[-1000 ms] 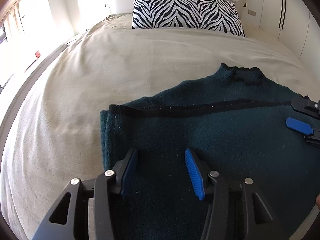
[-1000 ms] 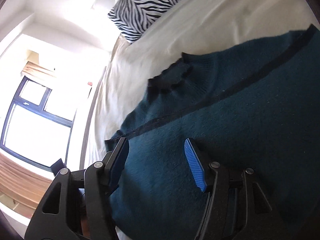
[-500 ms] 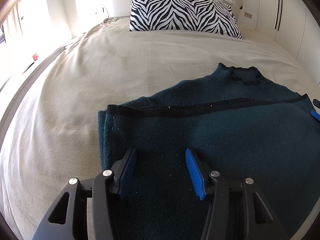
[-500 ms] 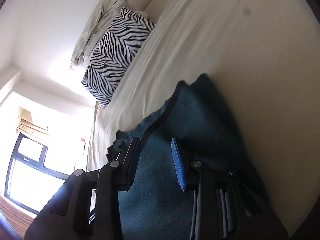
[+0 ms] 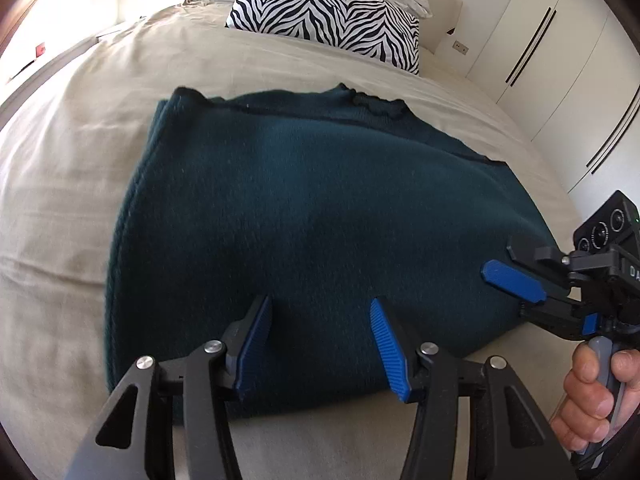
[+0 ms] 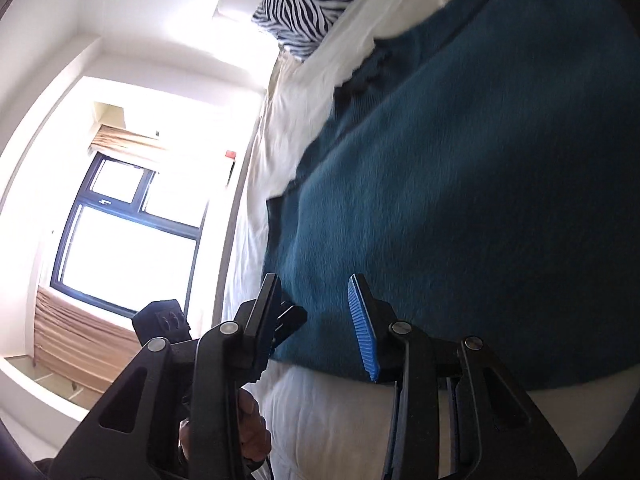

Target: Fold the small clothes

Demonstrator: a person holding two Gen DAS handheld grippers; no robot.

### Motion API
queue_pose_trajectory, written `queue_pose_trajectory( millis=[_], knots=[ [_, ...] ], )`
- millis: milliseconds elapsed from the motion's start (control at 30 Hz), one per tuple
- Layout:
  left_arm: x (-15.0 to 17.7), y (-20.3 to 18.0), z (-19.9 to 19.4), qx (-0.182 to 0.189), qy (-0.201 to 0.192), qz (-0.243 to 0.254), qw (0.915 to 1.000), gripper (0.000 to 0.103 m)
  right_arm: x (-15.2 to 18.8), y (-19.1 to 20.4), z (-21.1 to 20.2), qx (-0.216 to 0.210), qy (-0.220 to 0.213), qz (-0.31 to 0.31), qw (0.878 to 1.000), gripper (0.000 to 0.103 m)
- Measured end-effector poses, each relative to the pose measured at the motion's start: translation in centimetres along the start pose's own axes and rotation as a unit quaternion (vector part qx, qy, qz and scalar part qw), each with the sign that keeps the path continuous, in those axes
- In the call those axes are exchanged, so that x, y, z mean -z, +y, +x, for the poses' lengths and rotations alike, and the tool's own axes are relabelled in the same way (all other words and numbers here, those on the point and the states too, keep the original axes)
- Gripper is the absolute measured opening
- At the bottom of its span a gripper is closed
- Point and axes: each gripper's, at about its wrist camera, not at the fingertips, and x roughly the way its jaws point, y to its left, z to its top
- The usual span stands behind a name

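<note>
A dark teal knitted sweater (image 5: 312, 208) lies folded flat on the beige bed, its collar (image 5: 380, 106) at the far edge. My left gripper (image 5: 320, 320) is open and empty, hovering over the sweater's near edge. My right gripper (image 5: 496, 262) is open at the sweater's right edge, fingers pointing left over the cloth. In the right wrist view the right gripper (image 6: 316, 300) is open above the sweater's (image 6: 460, 200) edge, holding nothing. The left gripper's body (image 6: 164, 320) shows behind it.
The beige bed (image 5: 80, 160) spreads around the sweater. A zebra-print pillow (image 5: 328, 16) stands at the headboard. White wardrobe doors (image 5: 560, 60) line the right side. A window (image 6: 120, 240) is on the left wall.
The sweater's near part has been folded over, covering the black trim band. Both grippers have pulled back to the near and right edges, and both stand open.
</note>
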Motion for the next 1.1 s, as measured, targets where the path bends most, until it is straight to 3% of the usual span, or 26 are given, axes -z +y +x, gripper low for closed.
queue_pose_trajectory(
  millis=[67,167,333,600,667,733,833,1033,1067,1100],
  knots=[
    [0.6,-0.2,0.1,-0.007,-0.008,0.013,0.9999,0.055,1.0,-1.4,0.8,0.008,0.011,0.020,1.000,0.033],
    [0.5,0.4,-0.3,0.000,-0.009,0.010,0.9999,0.053,1.3,-2.8,-1.0,0.006,-0.014,0.031,0.999,0.032],
    [0.7,3.0,-1.3,0.026,-0.014,-0.022,0.9993,0.043,-0.4,-7.0,-7.2,-0.005,-0.093,0.083,0.992,0.032],
    [1.8,6.6,-3.8,0.049,-0.031,-0.048,0.9972,0.043,-0.4,-11.2,-16.8,0.029,-0.204,0.127,0.970,0.033],
    [1.8,7.0,-5.2,0.036,-0.041,-0.053,0.9971,0.044,-0.6,-11.4,-18.8,0.043,-0.219,0.123,0.967,0.033],
    [1.9,7.6,-6.8,0.037,-0.062,-0.061,0.9955,0.055,-0.8,-10.6,-20.2,0.048,-0.229,0.114,0.966,0.035],
    [1.4,8.7,-7.9,0.035,-0.084,-0.081,0.9925,0.068,-1.8,-8.1,-19.1,0.046,-0.210,0.083,0.973,0.035],
    [0.1,10.8,-4.9,0.066,-0.039,-0.132,0.9883,0.068,-2.4,-1.1,-10.6,0.020,-0.123,0.023,0.992,0.035],
    [0.2,11.1,-3.9,0.072,-0.023,-0.144,0.9866,0.068,-2.5,-0.3,-9.0,0.021,-0.110,0.016,0.994,0.037],
    [0.4,11.4,-3.4,0.083,-0.015,-0.154,0.9844,0.067,-2.6,0.5,-7.4,0.020,-0.096,0.008,0.995,0.048]
  ],
)
